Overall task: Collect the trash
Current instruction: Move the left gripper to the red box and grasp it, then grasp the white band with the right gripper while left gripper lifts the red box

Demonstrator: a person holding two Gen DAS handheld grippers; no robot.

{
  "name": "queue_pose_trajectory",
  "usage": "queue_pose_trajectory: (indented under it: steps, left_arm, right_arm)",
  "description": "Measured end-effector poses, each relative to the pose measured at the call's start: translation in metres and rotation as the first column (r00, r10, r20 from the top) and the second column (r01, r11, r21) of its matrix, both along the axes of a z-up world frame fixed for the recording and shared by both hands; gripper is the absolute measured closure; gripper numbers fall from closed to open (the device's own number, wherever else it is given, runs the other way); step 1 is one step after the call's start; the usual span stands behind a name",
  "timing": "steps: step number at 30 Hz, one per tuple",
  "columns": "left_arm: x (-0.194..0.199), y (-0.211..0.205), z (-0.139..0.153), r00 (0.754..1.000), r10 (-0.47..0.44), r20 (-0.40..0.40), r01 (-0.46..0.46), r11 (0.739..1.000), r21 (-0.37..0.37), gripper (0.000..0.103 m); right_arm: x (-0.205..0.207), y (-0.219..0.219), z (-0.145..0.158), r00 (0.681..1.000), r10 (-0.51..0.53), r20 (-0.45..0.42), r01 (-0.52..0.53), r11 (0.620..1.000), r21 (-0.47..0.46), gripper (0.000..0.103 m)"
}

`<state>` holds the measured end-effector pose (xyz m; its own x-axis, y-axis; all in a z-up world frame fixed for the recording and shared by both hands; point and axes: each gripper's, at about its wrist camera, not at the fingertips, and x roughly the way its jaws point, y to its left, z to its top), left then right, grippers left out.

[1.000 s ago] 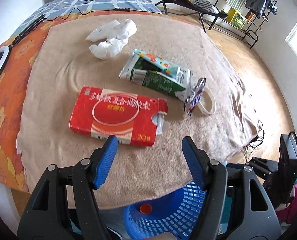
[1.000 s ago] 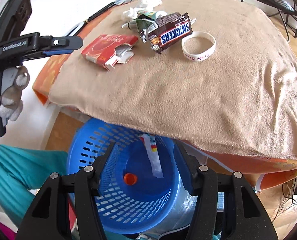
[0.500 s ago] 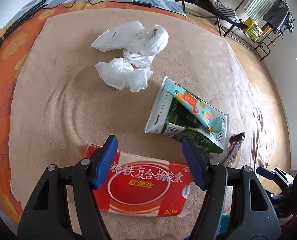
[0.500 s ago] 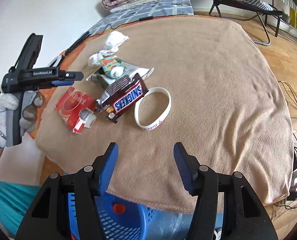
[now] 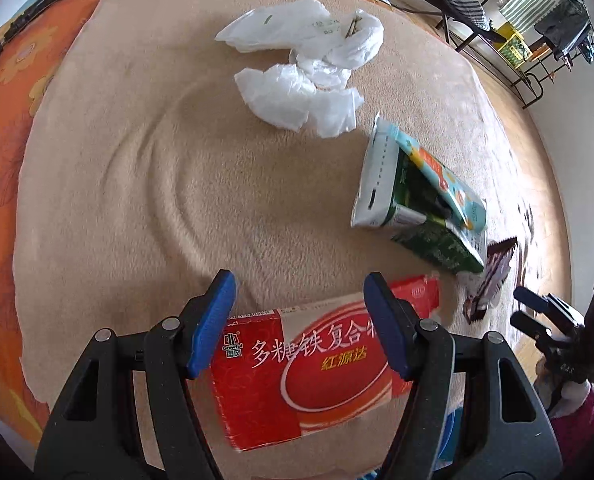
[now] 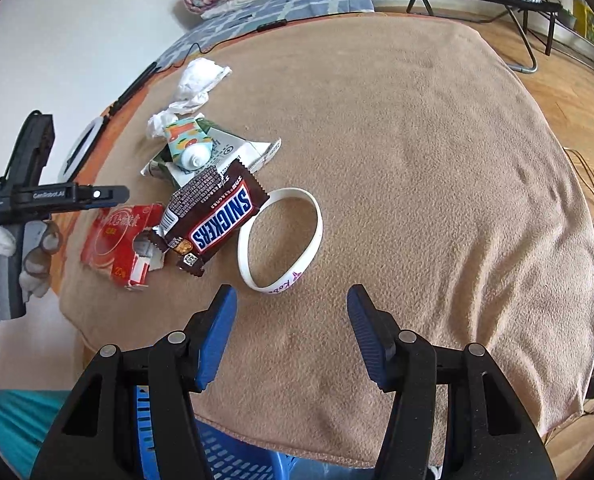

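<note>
Both jaws apart and empty: left hand-held gripper [image 5: 299,312] straddling the red box [image 5: 309,368], right hand-held gripper [image 6: 291,324] near the white wristband [image 6: 279,240]. Snickers wrapper [image 6: 217,222], green carton [image 5: 417,204] and white plastic bags [image 5: 309,68] uncollected on the bed blanket [image 6: 437,160]. Mostly undone, judging by the blue basket [image 6: 233,456] below the edge, contents hidden.

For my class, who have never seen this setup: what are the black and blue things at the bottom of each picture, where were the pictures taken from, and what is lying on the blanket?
They are hand-held tongs, one per hand, each with a camera looking along its fingers. The left tongs are open over a red box. The right tongs are open and empty near a white wristband. Also on the tan blanket: a Snickers wrapper, a flattened carton and crumpled white plastic.
</note>
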<state>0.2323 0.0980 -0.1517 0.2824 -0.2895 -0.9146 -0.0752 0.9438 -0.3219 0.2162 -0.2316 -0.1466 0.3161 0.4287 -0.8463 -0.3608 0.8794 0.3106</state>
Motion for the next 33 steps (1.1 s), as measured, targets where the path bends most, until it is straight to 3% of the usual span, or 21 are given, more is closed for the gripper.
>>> queue_pose_trajectory:
  steps: [5,8,10,15,20,26,29,33]
  left_arm:
    - [-0.043,-0.002,0.004,0.998,-0.057,0.007,0.057,0.998,-0.008,0.033]
    - [-0.063,-0.015,0.011,0.994,-0.104,0.040,0.103,0.994,0.032,0.017]
    - [-0.073,-0.030,0.015,0.985,-0.158,0.062,0.154,0.986,0.070,0.016]
    - [-0.087,-0.078,0.011,0.937,-0.343,0.064,0.316,0.911,0.265,0.012]
    - [-0.091,-0.110,0.002,0.898,-0.438,0.037,0.389,0.831,0.399,0.008]
    - [-0.083,-0.122,-0.004,0.896,-0.442,0.037,0.385,0.816,0.432,0.006]
    - [-0.083,-0.121,-0.006,0.898,-0.437,0.040,0.378,0.816,0.437,0.007]
    - [-0.082,-0.119,-0.005,0.900,-0.433,0.057,0.367,0.819,0.441,0.008]
  right_arm:
    - [0.003,0.000,-0.004,1.000,-0.016,-0.008,0.016,1.000,-0.004,0.046]
    - [0.006,0.001,-0.004,1.000,-0.028,-0.007,0.028,1.000,-0.002,0.046]
    - [0.009,0.002,-0.005,0.999,-0.033,-0.002,0.033,0.999,-0.012,0.047]
    - [0.020,0.000,-0.011,0.996,-0.081,-0.029,0.081,0.997,-0.008,0.047]
    - [0.029,0.004,-0.009,0.994,-0.103,-0.028,0.102,0.995,-0.004,0.047]
    - [0.036,0.018,-0.014,0.995,-0.100,-0.013,0.099,0.994,-0.051,0.048]
    - [0.037,0.022,-0.015,0.995,-0.098,0.011,0.098,0.990,-0.097,0.058]
    - [0.037,0.022,-0.017,0.994,-0.088,0.061,0.097,0.981,-0.168,0.090]
